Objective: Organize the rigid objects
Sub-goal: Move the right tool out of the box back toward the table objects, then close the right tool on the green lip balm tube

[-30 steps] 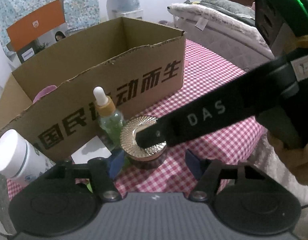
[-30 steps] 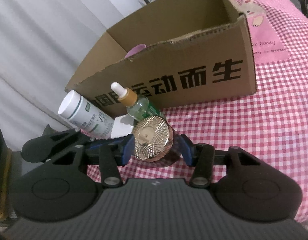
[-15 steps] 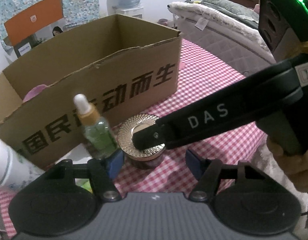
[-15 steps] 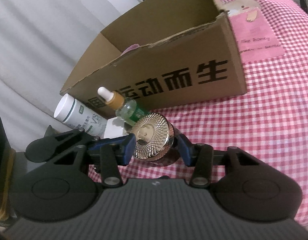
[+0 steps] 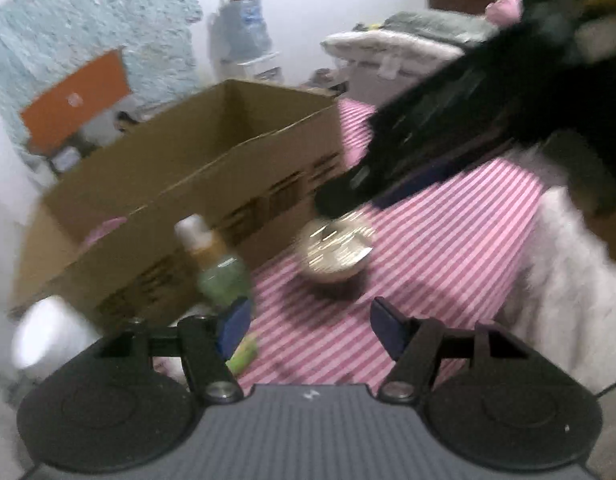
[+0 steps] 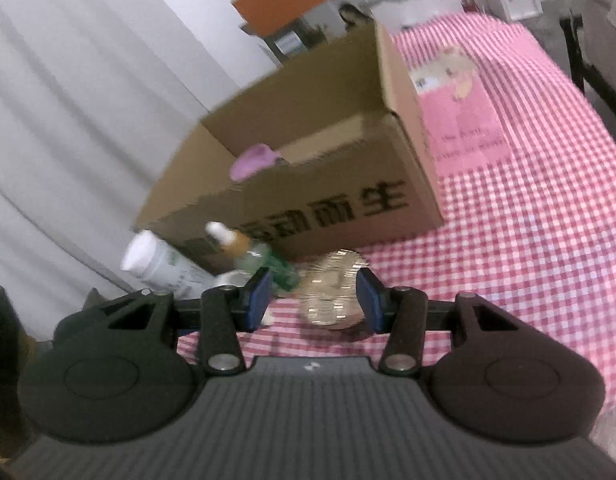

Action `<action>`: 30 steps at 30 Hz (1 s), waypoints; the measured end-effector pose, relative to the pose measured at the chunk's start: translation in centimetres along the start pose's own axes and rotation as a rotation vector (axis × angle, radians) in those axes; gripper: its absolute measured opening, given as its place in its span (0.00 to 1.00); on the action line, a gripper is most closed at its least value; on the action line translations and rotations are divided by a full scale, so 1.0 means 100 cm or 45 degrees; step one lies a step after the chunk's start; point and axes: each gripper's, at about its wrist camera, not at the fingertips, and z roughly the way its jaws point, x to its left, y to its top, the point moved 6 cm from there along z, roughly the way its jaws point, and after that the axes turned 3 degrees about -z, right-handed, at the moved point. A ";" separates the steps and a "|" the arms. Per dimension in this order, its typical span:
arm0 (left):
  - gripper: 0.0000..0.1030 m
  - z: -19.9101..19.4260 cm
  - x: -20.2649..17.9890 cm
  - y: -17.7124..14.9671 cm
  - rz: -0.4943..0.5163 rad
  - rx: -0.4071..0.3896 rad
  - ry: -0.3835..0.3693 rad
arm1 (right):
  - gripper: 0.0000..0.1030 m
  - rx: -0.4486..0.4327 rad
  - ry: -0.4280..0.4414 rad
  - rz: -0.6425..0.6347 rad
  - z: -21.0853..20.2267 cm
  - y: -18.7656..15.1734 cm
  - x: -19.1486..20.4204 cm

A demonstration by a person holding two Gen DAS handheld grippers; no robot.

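Item one: the round jar with a ribbed gold lid stands on the pink-and-white checked tabletop, in front of the brown cardboard box printed with black characters. Your right gripper straddles it unclenched, with a gap showing at the left pad. Item two: your left gripper hangs released and empty, just beside the green glass dropper bottle and near the white plastic bottle.

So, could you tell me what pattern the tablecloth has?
Pink and white checks on the tablecloth, clearest in the right wrist view.
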 end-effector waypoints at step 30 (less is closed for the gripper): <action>0.37 0.042 0.041 -0.014 -0.167 0.242 -0.120 | 0.71 0.167 0.159 0.353 0.069 -0.050 0.010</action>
